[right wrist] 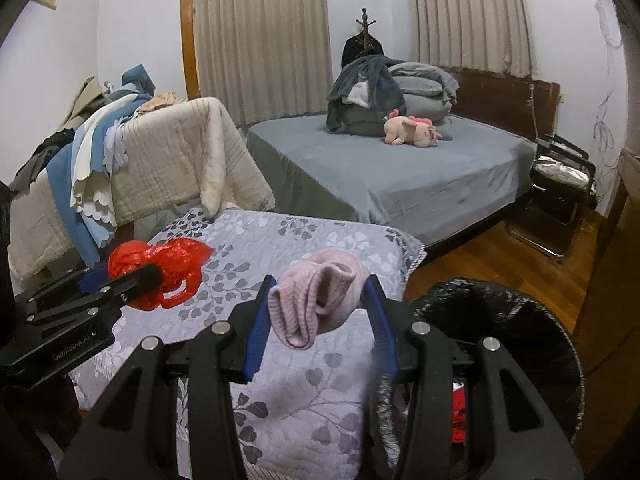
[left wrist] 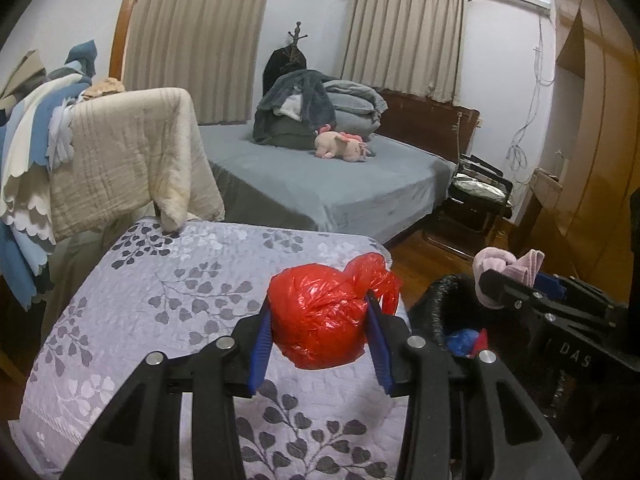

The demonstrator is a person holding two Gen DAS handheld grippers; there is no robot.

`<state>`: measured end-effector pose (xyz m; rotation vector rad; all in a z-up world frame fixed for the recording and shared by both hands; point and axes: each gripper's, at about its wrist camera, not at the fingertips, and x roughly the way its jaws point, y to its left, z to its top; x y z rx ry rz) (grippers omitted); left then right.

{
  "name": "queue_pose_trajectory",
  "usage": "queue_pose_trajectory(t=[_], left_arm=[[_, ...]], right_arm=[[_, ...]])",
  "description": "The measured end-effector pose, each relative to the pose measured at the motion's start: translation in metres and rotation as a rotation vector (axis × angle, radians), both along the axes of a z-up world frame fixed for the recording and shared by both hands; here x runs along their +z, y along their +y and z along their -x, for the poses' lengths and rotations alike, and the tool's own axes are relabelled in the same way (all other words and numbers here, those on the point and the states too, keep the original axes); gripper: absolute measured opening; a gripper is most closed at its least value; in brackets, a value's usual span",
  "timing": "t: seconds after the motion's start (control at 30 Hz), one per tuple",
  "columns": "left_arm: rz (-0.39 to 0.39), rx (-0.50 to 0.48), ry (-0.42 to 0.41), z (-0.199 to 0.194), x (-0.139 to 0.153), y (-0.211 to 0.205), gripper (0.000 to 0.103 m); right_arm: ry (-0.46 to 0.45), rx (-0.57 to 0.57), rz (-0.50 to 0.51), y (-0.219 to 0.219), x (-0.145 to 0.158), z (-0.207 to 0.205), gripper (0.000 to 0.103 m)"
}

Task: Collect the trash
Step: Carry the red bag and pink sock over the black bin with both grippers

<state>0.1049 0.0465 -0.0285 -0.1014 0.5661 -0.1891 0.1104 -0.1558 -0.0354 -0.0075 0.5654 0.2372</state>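
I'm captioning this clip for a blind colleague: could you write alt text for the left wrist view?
The left gripper holds a knotted red plastic bag above a floral quilt. To its right, the right gripper holds a pink sock over a black-lined trash bin. Behind is a grey bed with a pink plush toy.

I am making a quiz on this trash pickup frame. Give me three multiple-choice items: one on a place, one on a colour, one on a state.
1. Where is the black-lined trash bin?
A. right of the floral quilt
B. on the grey bed
C. beside the coat rack

2. What colour is the knotted plastic bag?
A. blue
B. red
C. white

3. The right gripper is:
A. open and empty
B. shut on the pink knit cloth
C. out of view

Key: 1 A, the bin sits past the floral quilt's right edge; 2 B, red in the left gripper; 3 B, the pink knit cloth sits between its fingers.
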Motion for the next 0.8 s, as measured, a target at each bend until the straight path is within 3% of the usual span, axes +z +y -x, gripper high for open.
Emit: queue_pose_trajectory(t=[0.8], left_arm=[[-0.014, -0.183, -0.049, 0.005, 0.015, -0.11, 0.042]], right_arm=[[-0.043, -0.192, -0.003, -0.115, 0.008, 0.033, 0.044]])
